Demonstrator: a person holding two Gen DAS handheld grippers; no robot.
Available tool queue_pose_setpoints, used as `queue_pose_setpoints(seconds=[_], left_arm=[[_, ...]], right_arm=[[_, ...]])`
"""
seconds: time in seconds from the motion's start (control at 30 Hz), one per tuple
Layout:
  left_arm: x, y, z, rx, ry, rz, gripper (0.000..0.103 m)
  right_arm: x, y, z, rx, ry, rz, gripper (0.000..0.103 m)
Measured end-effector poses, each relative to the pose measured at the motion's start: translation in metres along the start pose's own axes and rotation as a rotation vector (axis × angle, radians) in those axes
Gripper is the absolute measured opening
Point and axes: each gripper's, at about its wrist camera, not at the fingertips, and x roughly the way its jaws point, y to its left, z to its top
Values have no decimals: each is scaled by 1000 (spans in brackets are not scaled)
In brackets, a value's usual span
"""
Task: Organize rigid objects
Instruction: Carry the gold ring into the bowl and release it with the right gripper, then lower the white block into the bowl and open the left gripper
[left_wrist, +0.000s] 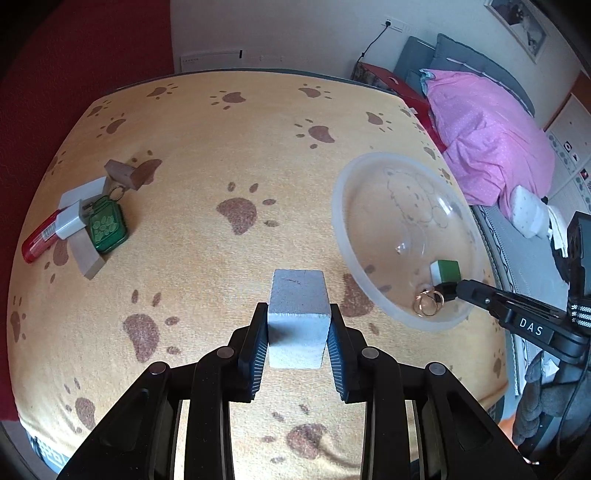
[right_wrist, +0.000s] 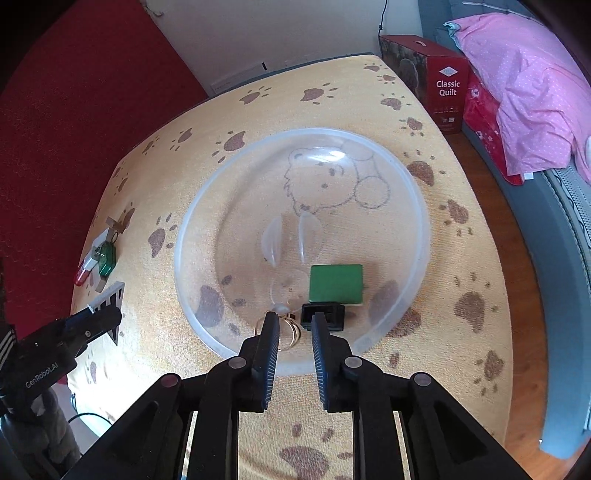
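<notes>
Your left gripper (left_wrist: 297, 326), angled downward, clamps a grey block (left_wrist: 298, 317); your right gripper (right_wrist: 293, 325), jaws apart and empty, hangs over the clear bowl's (right_wrist: 421, 221) near rim.

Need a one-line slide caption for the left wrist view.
Left gripper holds a grey block above the paw-print cloth; clear bowl at right holds a green block.

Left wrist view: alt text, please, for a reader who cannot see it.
The left gripper holds a grey block over a paw-print cloth. At right, the right gripper reaches into a clear bowl holding a green-and-white cube and gold rings.
</notes>
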Motion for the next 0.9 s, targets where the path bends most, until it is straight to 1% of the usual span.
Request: queue_pose_setpoints(seconds=[0.23,0.37,0.47,0.57,0.63,0.67,0.7,0.77,0.9], left_arm=[[15,-38,10,70,14,-42,31],[23,-60,15,112,19,-66,31],[29,-74,20,135,22,-80,31],[35,-85,23,146,28,-89,31],[40,-89,26,136,31,-97,32],[43,-89,27,128,39,-105,36],[45,-89,27,115,45,-114,44],[45,-86,27,94,43,-115,49],[44,-79,24,90,44,-84,49]], right_arm=[[-10,-26,-6,47,-10,-16,22],[-14,-35,-7,56,-17,-25,29],[-16,-39,-7,56,-18,-28,29],[-16,-43,-8,57,-16,-29,29],[-16,-46,-9,60,-13,-27,29],[-17,-47,-9,61,-13,-26,29],[-17,-47,-9,62,-14,-25,29],[-17,-48,-8,61,-14,-20,29],[-15,-43,-7,47,-11,-6,29]])
